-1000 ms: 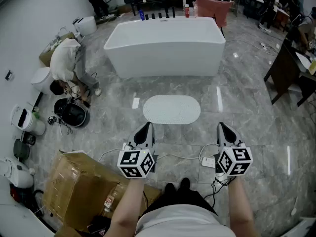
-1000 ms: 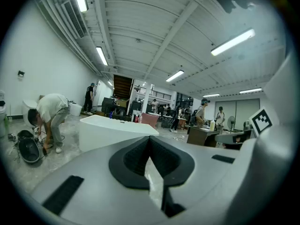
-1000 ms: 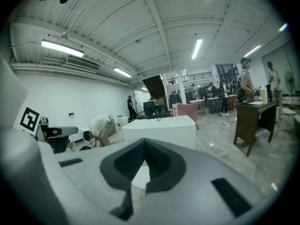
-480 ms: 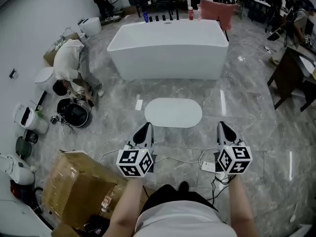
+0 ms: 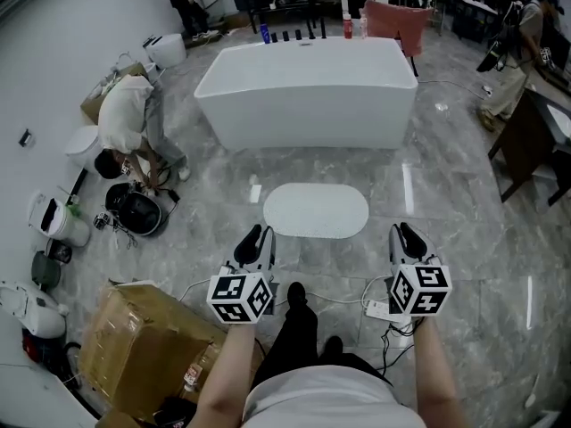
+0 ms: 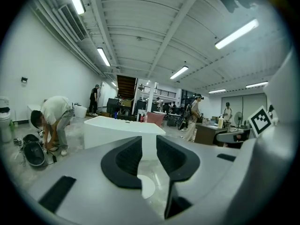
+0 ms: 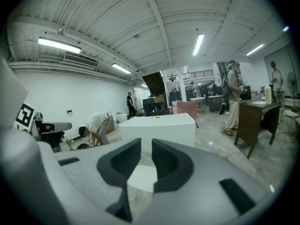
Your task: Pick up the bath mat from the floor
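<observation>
The bath mat [image 5: 316, 210], a white oval, lies flat on the grey marble floor in front of a white bathtub [image 5: 308, 92]. Both grippers hover above the floor on the near side of the mat, clear of it. My left gripper [image 5: 254, 239] is at the mat's near left and my right gripper [image 5: 406, 237] is at its near right. Their jaws are opening, a narrow gap shows, and nothing is between them. In the left gripper view the mat [image 6: 146, 187] shows through the gap of the left gripper [image 6: 149, 149]. In the right gripper view the mat [image 7: 140, 177] lies beyond the right gripper [image 7: 146, 156].
A person [image 5: 129, 123] crouches at the left beside a black helmet-like object [image 5: 136, 210]. A cardboard box [image 5: 143, 341] stands near left. Cables and a power strip [image 5: 376, 308] lie by my feet. A dark desk [image 5: 535, 145] and a walking person [image 5: 513, 52] are at the right.
The whole view has crept forward, one foot has stepped ahead between the grippers, and both pairs of jaws have parted slightly. A walking person has come into view at the upper right.
</observation>
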Tool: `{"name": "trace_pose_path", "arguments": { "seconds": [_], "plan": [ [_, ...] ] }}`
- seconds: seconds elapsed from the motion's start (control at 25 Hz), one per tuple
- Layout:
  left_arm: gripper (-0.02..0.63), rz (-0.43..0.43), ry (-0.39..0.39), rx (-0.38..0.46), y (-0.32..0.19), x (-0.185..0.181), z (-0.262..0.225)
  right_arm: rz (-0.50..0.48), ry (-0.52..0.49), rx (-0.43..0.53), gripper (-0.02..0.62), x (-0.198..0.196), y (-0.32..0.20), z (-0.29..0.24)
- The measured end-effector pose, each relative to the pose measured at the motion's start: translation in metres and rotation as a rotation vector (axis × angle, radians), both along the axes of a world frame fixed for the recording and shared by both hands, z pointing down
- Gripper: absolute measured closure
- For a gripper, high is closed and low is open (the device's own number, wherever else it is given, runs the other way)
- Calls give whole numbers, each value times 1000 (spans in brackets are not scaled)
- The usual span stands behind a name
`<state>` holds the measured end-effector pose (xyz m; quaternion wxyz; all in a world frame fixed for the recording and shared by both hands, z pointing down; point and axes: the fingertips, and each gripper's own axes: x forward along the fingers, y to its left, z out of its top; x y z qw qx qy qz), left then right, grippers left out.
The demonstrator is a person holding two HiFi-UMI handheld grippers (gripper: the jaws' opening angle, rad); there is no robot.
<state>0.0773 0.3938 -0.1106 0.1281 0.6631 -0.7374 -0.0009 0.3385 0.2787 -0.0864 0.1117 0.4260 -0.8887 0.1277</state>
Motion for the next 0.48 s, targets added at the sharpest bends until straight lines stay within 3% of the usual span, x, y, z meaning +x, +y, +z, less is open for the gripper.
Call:
{"name": "trace_pose_path", "arguments": {
  "seconds": [0.24,0.48],
  "plan": [
    [488,3,18,-21,-34,-40,17,7,17,-37,518,-30,-33,13],
    [468,-7,54,-45,-88,-102,43,6,49,-84,518,-83,-83,33]
  ]
}}
